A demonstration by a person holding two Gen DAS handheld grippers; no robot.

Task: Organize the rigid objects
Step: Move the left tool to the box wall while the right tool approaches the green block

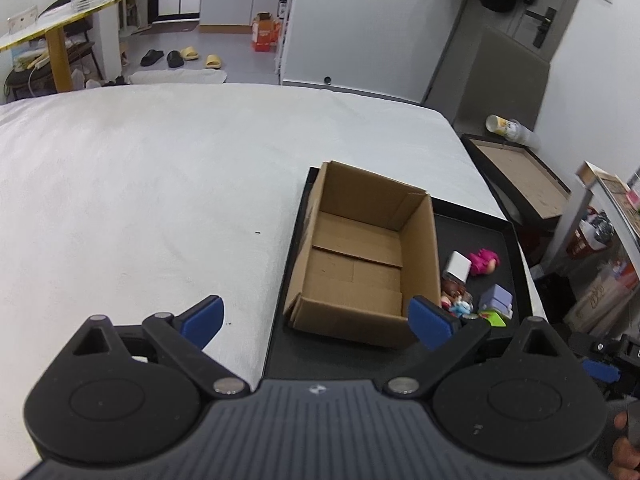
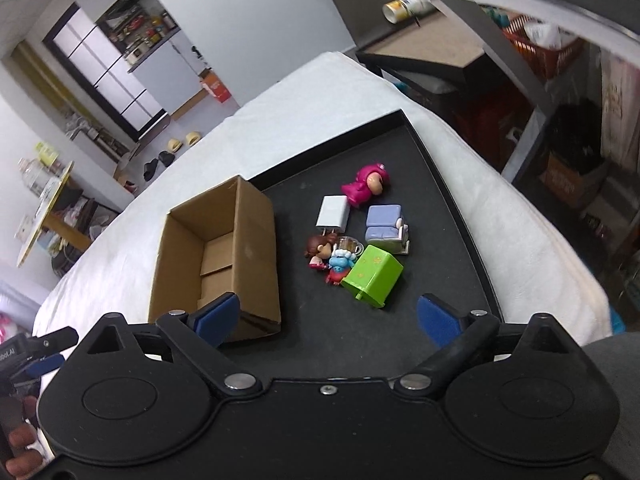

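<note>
An empty open cardboard box (image 1: 360, 256) (image 2: 218, 252) stands on a black tray (image 1: 476, 232) (image 2: 400, 152) on a white bed. Right of the box lie small toys: a pink figure (image 2: 364, 184) (image 1: 484, 261), a white charger block (image 2: 333, 213) (image 1: 457, 267), a lilac toy (image 2: 385, 223) (image 1: 497, 300), a green block (image 2: 374, 275), a brown-haired figure (image 2: 320, 249) and a blue-red figure (image 2: 340, 266). My left gripper (image 1: 316, 322) is open and empty just before the box's near wall. My right gripper (image 2: 328, 320) is open and empty, above the tray short of the green block.
The white bed (image 1: 140, 200) stretches left and far. A second black tray with a brown floor (image 1: 520, 172) (image 2: 428, 52) and a tipped can (image 1: 505, 125) sit beyond the bed's right edge. Shelving with boxes (image 2: 560, 120) stands at right.
</note>
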